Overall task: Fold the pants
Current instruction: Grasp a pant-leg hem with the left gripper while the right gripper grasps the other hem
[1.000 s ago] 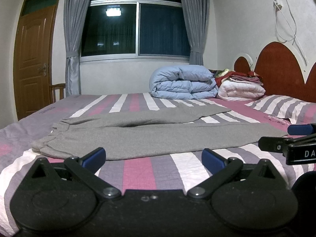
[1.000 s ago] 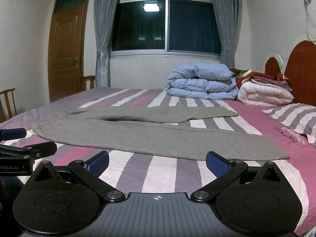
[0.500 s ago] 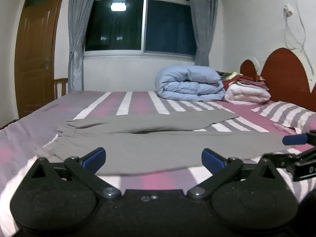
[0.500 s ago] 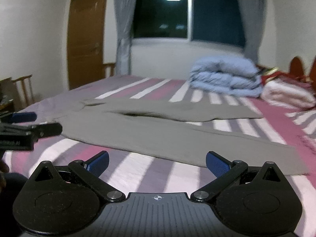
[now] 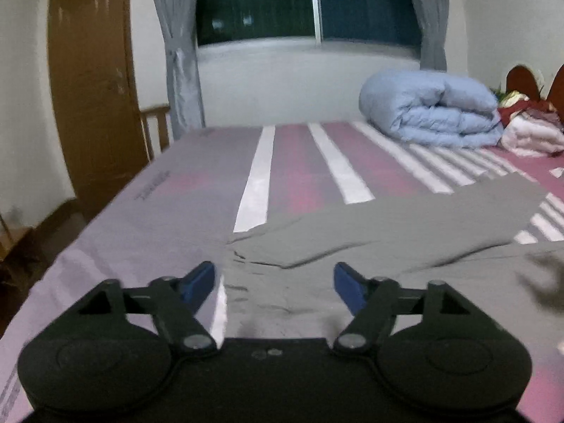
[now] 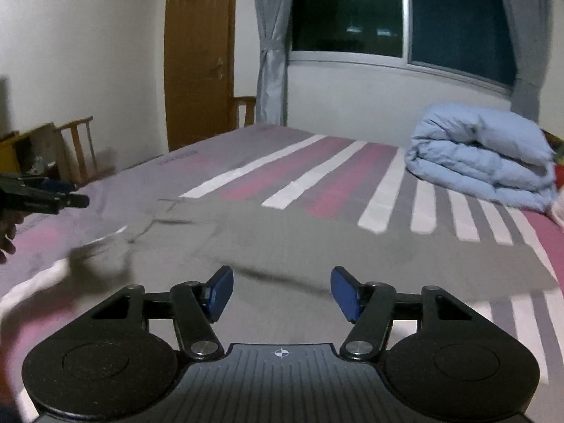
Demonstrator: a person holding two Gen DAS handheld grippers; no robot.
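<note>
**Q:** Lying where, exactly, are the pants?

**A:** The grey pants are spread flat on the striped bedsheet, which serves as the landmark for everything else. The waistband end is wrinkled and sits toward the sheet's plain lilac side; the legs run off toward its pink side.

**Q:** And the left gripper?

**A:** The left gripper hovers low over the sheet, right at the wrinkled waistband. Its blue-padded fingers stand wide apart with nothing between them. Whether the tips touch the cloth cannot be told.

**Q:** What about the right one?

**A:** The right gripper is also spread wide and holds nothing. It hangs above the pants, over the grey fabric nearer the middle of the sheet. From its camera, the left gripper shows at the sheet's lilac edge.

**Q:** Anything else on the sheet?

**A:** A folded light-blue duvet rests at its far corner, well apart from the pants. Beyond the sheet stand a dark window, grey curtains and a brown wooden door.
</note>
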